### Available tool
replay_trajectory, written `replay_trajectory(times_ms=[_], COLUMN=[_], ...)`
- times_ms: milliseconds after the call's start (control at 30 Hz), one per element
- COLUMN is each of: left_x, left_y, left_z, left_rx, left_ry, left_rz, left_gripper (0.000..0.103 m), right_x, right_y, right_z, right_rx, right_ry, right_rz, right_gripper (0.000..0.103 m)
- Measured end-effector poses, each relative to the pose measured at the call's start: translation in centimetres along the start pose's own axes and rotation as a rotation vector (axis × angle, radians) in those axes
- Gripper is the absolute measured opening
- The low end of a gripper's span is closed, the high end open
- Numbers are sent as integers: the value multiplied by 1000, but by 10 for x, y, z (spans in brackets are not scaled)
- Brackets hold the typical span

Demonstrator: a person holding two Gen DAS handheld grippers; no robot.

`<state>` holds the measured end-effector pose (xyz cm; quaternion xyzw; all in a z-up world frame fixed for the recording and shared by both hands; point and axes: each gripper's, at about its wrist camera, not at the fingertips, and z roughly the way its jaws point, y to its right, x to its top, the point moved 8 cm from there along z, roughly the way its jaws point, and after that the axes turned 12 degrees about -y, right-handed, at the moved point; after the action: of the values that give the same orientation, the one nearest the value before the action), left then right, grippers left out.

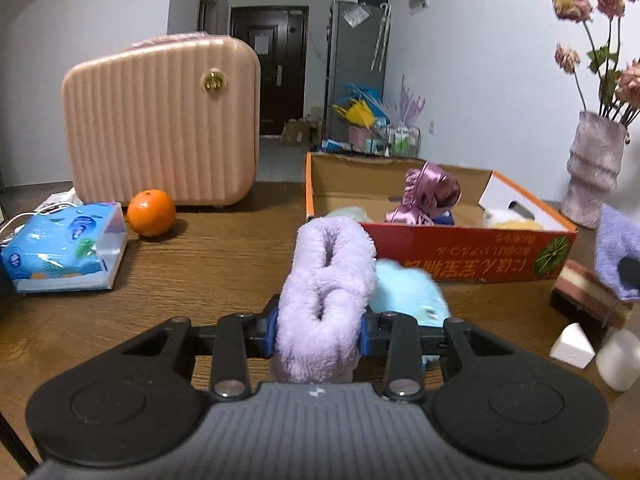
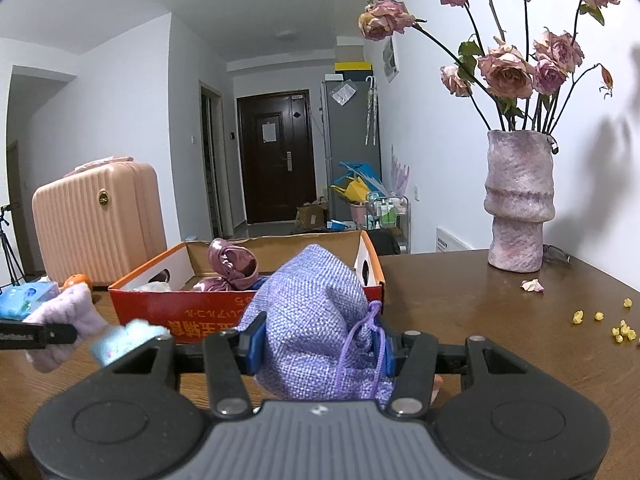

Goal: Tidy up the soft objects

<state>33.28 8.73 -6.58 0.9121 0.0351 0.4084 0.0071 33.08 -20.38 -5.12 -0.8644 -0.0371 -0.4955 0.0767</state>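
My left gripper [image 1: 319, 334] is shut on a fluffy lilac towel roll [image 1: 328, 280], lifted a little off the wooden table in front of the orange cardboard box [image 1: 460, 258]. A pale blue soft item [image 1: 408, 292] lies blurred just behind and to the right of the roll. My right gripper [image 2: 318, 350] is shut on a purple woven drawstring pouch [image 2: 316, 320], held near the box's [image 2: 160, 308] front right corner. Inside the box sit a shiny pink satin item [image 1: 430, 196] and other soft pieces. The lilac roll [image 2: 68, 320] and the left gripper's finger show at the right wrist view's left edge.
A pink ribbed suitcase [image 1: 160, 120], an orange [image 1: 151, 213] and a blue tissue pack [image 1: 64, 248] stand on the left. A layered sponge block [image 1: 588, 298] and white foam pieces [image 1: 572, 346] lie right. A vase of dried roses [image 2: 520, 200], with yellow crumbs [image 2: 616, 330] near it, stands far right.
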Motion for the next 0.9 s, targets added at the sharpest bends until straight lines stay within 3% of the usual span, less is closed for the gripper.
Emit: replay_trajectory(times_ms=[500, 900], left_x=[-10, -14], left_y=[36, 50], left_z=[-58, -64], left_rx=[-23, -22], left_ry=[107, 116], left_rz=[-1, -16], left_gripper=[36, 36], right_x=[2, 3], right_y=[-8, -10], right_z=[-11, -14], right_rx=[27, 37], right_ry=[32, 41], right_rz=[-16, -22], right_gripper=[51, 51])
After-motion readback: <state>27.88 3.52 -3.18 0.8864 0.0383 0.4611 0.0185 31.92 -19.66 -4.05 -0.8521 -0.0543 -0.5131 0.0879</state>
